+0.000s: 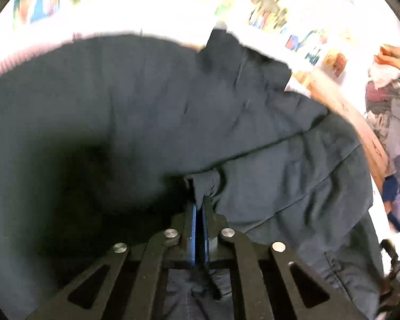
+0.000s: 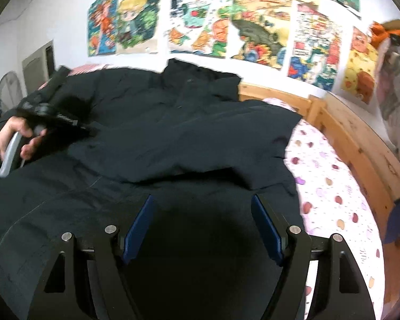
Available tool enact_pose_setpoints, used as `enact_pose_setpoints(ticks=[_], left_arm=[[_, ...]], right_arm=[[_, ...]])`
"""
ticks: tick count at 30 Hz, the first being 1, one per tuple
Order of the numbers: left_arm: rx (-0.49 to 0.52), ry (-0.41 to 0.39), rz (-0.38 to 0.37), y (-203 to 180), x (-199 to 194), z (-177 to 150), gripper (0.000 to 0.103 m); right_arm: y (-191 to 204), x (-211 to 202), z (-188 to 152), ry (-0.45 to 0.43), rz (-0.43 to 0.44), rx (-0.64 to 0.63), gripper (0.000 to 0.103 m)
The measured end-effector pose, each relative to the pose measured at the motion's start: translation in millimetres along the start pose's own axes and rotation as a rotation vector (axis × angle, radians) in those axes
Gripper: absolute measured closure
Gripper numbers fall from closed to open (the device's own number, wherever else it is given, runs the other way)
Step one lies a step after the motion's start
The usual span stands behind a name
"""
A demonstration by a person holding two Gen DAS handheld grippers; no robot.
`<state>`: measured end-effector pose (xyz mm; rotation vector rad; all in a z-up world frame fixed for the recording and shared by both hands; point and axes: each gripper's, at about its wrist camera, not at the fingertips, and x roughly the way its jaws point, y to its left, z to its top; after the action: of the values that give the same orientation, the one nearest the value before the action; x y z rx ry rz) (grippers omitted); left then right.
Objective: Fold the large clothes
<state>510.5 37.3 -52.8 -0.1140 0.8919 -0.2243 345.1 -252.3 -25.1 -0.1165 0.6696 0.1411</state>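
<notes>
The bed, with its spotted pale sheet and pine frame, carries almost all of the dark coat, which lies spread across it with one flap already turned over the body. Bright cartoon posters line the white wall behind, and a heap of other clothes sits off to the right, too blurred to sort. My left hand-held gripper is pressed together on a small pinch of the coat's fabric near a fold edge. My right hand-held gripper hangs spread over the near hem, holding nothing. My worry is that so thin a pinch could slip from the pads once I drag this heavy cloth, and with only one corner held, the layer may bunch or skew rather than fold flat.
</notes>
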Motion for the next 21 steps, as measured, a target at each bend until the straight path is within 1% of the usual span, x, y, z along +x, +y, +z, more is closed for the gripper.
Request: enact_pose_setpoints(ticks=[1,2,3,4,6,7,9,12,14,16,17,18,20,21], left_arm=[[0.024,-0.078,0.025,-6.6,-15.6,4.5,0.099],[0.042,-0.134,0.045,-11.4,-28.8,8.5,0.099],[0.048,-0.175,0.063,-13.2,-39.2,14.1,0.099],[0.043,-0.212,0.094,-13.6,-50.1,20.1,0.099],[0.048,-0.228,0.146,-6.4,-59.4,27.8,0.099],[0.056,-0.220,0.184,-2.9,-58.5,31.6,0.099],[0.056,-0.191,0.234,11.1,-54.7,30.0,0.099],[0.053,-0.110,0.284,29.8,-26.4,18.5,0.099],[0.092,-0.078,0.326,33.0,-6.9,6.5,0.099],[0.138,-0.048,0.364,29.9,11.5,2.0,0.099],[0.152,-0.037,0.375,28.7,19.3,1.5,0.099],[0.162,-0.030,0.382,30.2,20.9,-0.9,0.099],[0.192,-0.007,0.404,29.8,29.1,-0.9,0.099],[0.209,0.010,0.415,28.7,34.9,-1.0,0.099]], right_arm=[[-5.5,0.3,3.4,-0.006,-0.004,0.019,0.033],[-11.7,-0.3,5.6,-0.018,-0.005,0.049,0.033],[-17.4,3.0,11.3,-0.025,-0.003,0.066,0.033],[-23.5,6.1,16.5,-0.036,-0.003,0.091,0.033],[-35.1,13.7,27.6,-0.047,-0.006,0.147,0.033],[-38.8,17.9,32.5,-0.049,-0.004,0.168,0.033],[-41.8,31.7,44.8,-0.054,0.001,0.186,0.033],[-35.0,70.5,69.0,-0.029,-0.008,0.133,0.033],[-30.8,114.0,82.6,0.044,0.005,0.101,0.033],[-32.7,147.0,87.8,0.100,0.030,0.131,0.033],[-34.6,164.5,87.5,0.135,0.041,0.151,0.033],[-37.1,185.1,84.9,0.176,0.033,0.169,0.033],[-40.4,209.5,76.1,0.226,0.016,0.190,0.033],[-41.2,221.1,69.9,0.250,0.024,0.200,0.033]])
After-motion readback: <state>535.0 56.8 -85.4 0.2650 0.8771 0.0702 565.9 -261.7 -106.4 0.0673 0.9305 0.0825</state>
